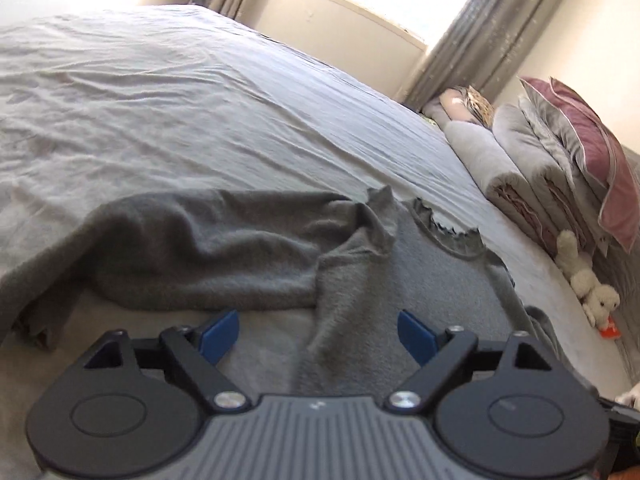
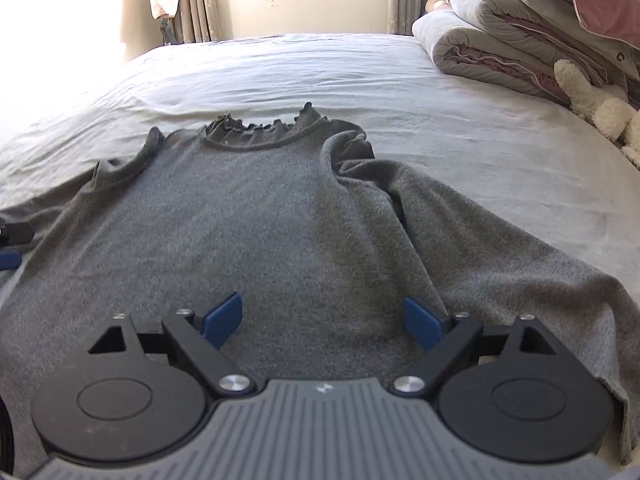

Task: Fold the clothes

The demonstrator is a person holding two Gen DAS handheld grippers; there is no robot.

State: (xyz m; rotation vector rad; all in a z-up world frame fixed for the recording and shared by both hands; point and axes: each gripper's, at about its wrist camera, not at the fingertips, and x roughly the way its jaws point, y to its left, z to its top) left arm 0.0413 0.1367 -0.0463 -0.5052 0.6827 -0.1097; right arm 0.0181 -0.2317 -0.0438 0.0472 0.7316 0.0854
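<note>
No readable text, labels, brands or numbers anywhere in either view.

Each black two-finger gripper, left [image 1: 319,334] and right [image 2: 323,320], had blue flat pads [image 2: 224,315], silver pivot screws [image 2: 234,382], round black discs and a ribbed grey body.

sweater [image 2: 256,208]: 1, grey, frilled neck
bed [image 2: 460,128]: 1
folded duvets [image 2: 500,52]: 2, upper right
pink pillow [image 1: 600,152]: 1
plush toy [image 2: 600,104]: 1, right edge
curtains [image 1: 492,28]: 2 panels
tools: 2
</note>
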